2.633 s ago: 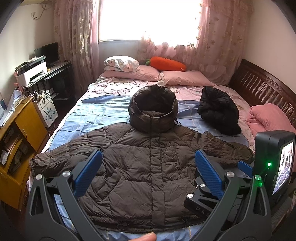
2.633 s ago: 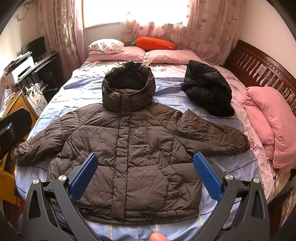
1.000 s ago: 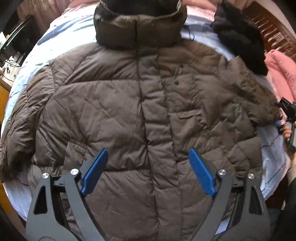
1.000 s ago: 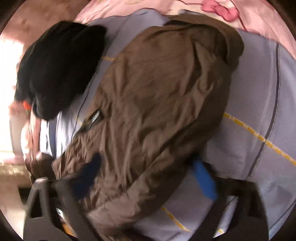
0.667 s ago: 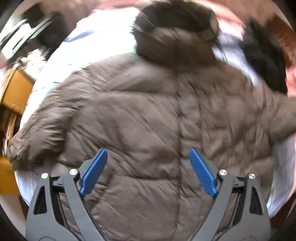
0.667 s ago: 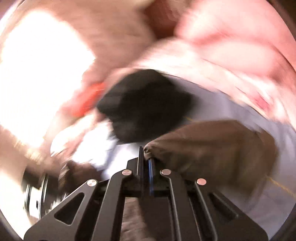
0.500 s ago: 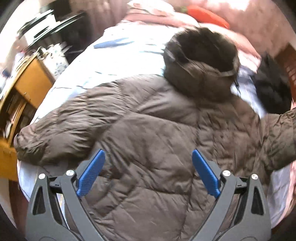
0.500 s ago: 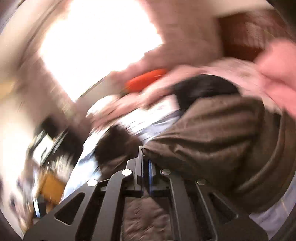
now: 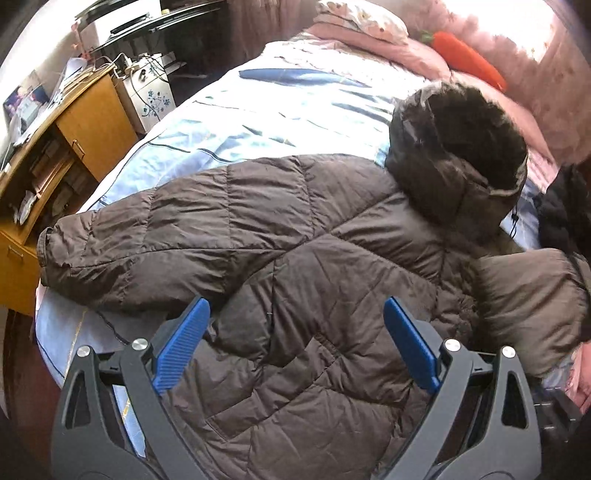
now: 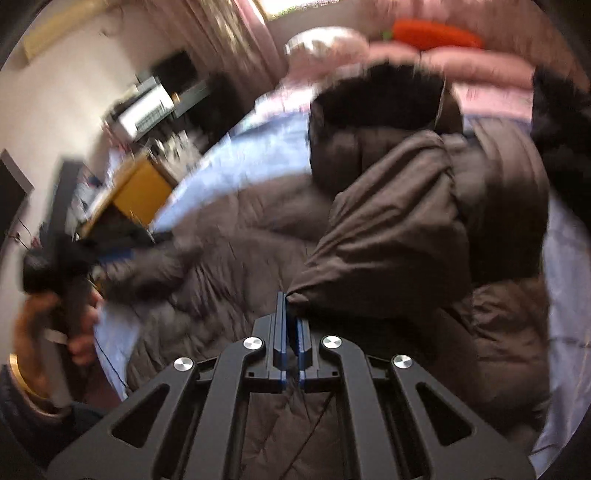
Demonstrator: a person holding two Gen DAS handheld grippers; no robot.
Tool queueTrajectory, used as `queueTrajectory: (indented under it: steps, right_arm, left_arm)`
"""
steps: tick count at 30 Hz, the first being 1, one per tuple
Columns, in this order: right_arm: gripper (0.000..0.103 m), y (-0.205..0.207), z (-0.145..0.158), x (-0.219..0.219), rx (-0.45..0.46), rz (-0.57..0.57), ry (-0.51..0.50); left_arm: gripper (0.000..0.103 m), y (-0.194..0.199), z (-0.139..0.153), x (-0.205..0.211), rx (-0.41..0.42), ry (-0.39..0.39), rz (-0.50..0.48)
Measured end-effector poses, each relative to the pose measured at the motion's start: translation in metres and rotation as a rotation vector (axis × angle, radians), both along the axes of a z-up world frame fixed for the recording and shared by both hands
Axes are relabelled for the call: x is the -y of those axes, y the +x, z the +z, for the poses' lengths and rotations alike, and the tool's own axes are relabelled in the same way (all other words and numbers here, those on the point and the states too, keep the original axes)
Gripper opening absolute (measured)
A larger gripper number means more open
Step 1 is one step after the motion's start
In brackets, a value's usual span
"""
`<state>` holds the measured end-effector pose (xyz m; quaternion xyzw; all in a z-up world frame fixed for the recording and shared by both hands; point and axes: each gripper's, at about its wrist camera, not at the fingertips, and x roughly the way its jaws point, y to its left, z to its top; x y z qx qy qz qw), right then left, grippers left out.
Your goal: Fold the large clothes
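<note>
Right tongs: I read the right gripper (image 10: 291, 325) as pressed together, pinching the cuff end of the right sleeve (image 10: 391, 236) of the brown jacket (image 9: 295, 280).
Left tongs: left gripper (image 9: 295, 332) spread wide, blue pads (image 9: 183, 339) apart with nothing between them; it hangs over the lower front of the jacket, whether touching I cannot tell.
Jacket, look: dark brown quilted down coat, puffy, creased, zip side up; hood (image 9: 458, 155) open with a dark lining, pointing toward the pillows (image 9: 369, 22).
Jacket, place: spread on the bed (image 9: 258, 110) over the pale blue sheet; left sleeve (image 9: 140, 236) lies flat, stretched toward the bed edge by the yellow cabinet (image 9: 74, 122).
Right sleeve: lifted and drawn over the chest, bunched in a thick fold just below the hood.
Hidden or cut off: hem lost behind the left tool's frame. Black garment (image 9: 565, 218) clipped at the frame edge. Right wrist view smeared by motion; desk and printer area unreadable there.
Hand pose: left hand (image 10: 48, 328) seen from the right wrist camera, fist wrapped around the left tool's handle, low at the bed's near side, blurred.
Beyond: orange carrot cushion (image 9: 465, 59) against the pink pillows at the head of the bed.
</note>
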<state>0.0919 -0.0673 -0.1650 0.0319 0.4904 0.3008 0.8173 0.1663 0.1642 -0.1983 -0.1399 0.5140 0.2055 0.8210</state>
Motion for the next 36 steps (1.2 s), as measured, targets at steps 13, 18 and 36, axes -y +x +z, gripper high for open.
queueTrajectory:
  steps: [13,18,36]
  right_arm:
    - [0.083,-0.060,-0.064,-0.023,0.106,0.145,-0.393]
    - [0.085,-0.035,-0.061,0.098,-0.091,-0.195,-0.322]
    - [0.085,-0.003,-0.069,0.237,-0.336,-0.661,-0.126]
  left_arm:
    - [0.097,0.063,-0.014,0.071,0.050,-0.142,-0.255]
    - [0.097,0.063,-0.014,0.144,0.067,-0.141,-0.387]
    - [0.011,0.065,-0.064,0.210,-0.104,0.138,-0.486]
